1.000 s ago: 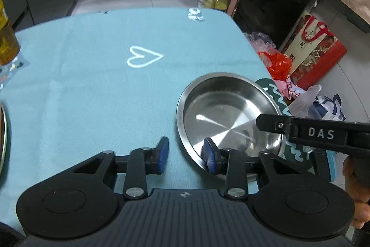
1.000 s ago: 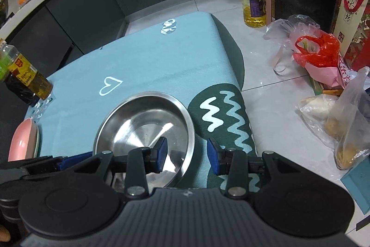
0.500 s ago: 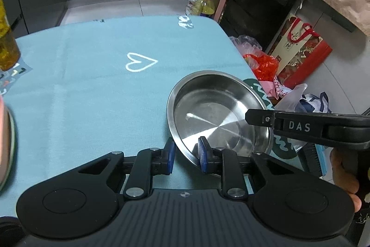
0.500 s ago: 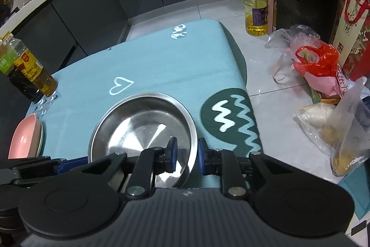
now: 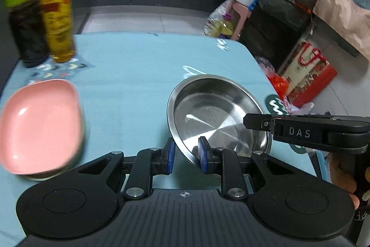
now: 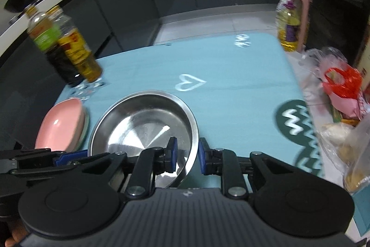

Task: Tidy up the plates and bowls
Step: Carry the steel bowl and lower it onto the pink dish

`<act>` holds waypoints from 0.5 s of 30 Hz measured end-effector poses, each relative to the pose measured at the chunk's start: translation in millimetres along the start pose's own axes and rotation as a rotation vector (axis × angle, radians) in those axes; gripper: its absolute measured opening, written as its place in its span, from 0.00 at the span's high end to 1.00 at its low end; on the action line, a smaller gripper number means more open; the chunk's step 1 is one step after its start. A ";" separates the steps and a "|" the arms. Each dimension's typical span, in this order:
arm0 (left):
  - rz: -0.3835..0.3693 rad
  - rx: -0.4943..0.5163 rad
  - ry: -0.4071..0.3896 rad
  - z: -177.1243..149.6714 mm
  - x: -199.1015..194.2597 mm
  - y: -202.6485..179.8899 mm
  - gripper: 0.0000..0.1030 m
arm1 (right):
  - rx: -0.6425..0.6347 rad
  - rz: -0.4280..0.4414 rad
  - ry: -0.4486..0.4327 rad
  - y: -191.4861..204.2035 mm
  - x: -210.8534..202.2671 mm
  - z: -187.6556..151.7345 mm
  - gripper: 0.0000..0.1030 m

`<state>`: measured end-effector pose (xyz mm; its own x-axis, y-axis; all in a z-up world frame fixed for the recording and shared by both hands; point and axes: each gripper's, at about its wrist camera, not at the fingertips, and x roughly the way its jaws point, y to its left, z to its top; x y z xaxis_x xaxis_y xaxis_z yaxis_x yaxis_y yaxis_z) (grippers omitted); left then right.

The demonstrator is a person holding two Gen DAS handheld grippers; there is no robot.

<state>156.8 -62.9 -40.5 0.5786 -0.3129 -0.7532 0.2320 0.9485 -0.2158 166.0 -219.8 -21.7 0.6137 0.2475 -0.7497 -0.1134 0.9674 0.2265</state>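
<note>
1. Both grippers pinch the one steel bowl: left gripper narrow on the near-left rim, right gripper narrow on the near-right rim.
2. The bowl looks lifted and tilted over the counter; contact with the cloth can't be confirmed.
3. Key relation: the pink dish lies to the bowl's left, near but apart, so the left gripper is the nearer one. It sits on something paler beneath; can't tell what.
4. Pink dish is oblong, long axis running roughly away from the grippers.
5. Count: one steel bowl, one pink dish visible, two bottles at the far left.
6. Likely next: carry the bowl left toward the pink dish.
</note>
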 end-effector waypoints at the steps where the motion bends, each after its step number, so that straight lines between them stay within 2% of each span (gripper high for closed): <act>1: 0.007 -0.004 -0.007 -0.4 -4.9 5.4 0.81 | -0.009 0.007 0.000 6.4 0.9 0.9 0.90; 15: 0.103 -0.115 -0.075 -15.1 -54.2 91.7 0.80 | -0.143 0.092 0.024 103.0 17.1 6.8 0.89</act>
<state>134.9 41.8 -28.9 0.6525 -0.2128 -0.7273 0.0800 0.9738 -0.2131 170.1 -116.2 -6.9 0.5766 0.3350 -0.7452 -0.2792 0.9379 0.2057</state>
